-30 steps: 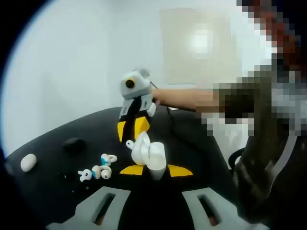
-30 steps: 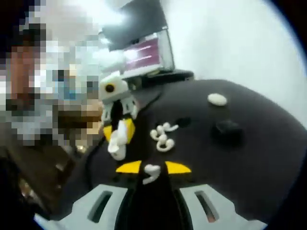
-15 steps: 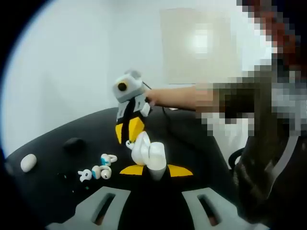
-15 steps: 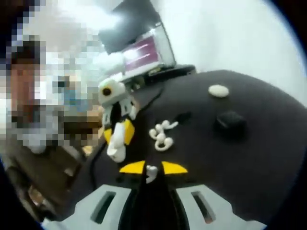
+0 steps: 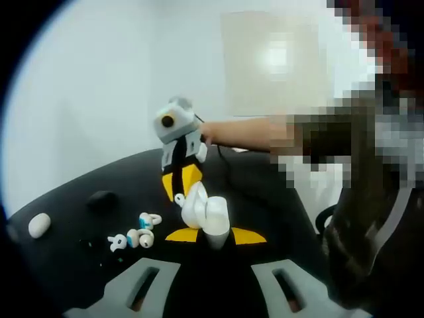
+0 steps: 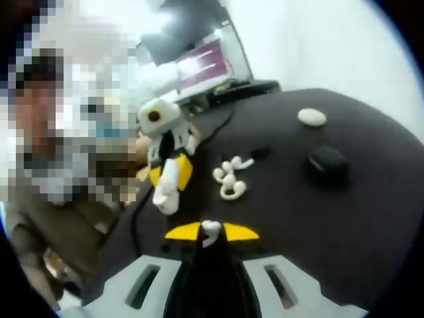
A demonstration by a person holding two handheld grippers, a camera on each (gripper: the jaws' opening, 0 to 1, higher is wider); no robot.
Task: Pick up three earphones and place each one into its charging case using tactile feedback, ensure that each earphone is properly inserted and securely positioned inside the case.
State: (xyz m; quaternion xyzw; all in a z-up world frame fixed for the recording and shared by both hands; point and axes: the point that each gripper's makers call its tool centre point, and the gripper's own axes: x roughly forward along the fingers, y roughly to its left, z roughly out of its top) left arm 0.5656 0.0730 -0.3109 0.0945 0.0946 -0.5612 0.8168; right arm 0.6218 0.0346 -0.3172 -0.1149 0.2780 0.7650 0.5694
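In the left gripper view, the left gripper (image 5: 215,236) has its yellow-tipped jaws closed on an open white charging case (image 5: 207,216), held up above the black table (image 5: 79,232). The right gripper (image 5: 180,189) comes in from behind the case with its yellow tips pointing down right at the case's upper left edge, where a small white earphone (image 5: 179,199) sits between the tips and the case.

In the right gripper view, the right gripper (image 6: 211,232) pinches that earphone (image 6: 211,228) between its nearly shut yellow tips; the left gripper (image 6: 169,173) with the white case (image 6: 165,192) hangs up and to the left, apart from the earphone in this view.

A cluster of loose white earphones (image 5: 136,233) with blue-tinted parts lies on the table to the left of the held case. Farther off rest a black charging case (image 6: 326,161) and a closed white oval case (image 6: 311,117). Beyond the table stand a laptop (image 6: 211,69) with a lit screen and a pale wall (image 5: 99,86). A person's forearm (image 5: 245,134) reaches to the right gripper.
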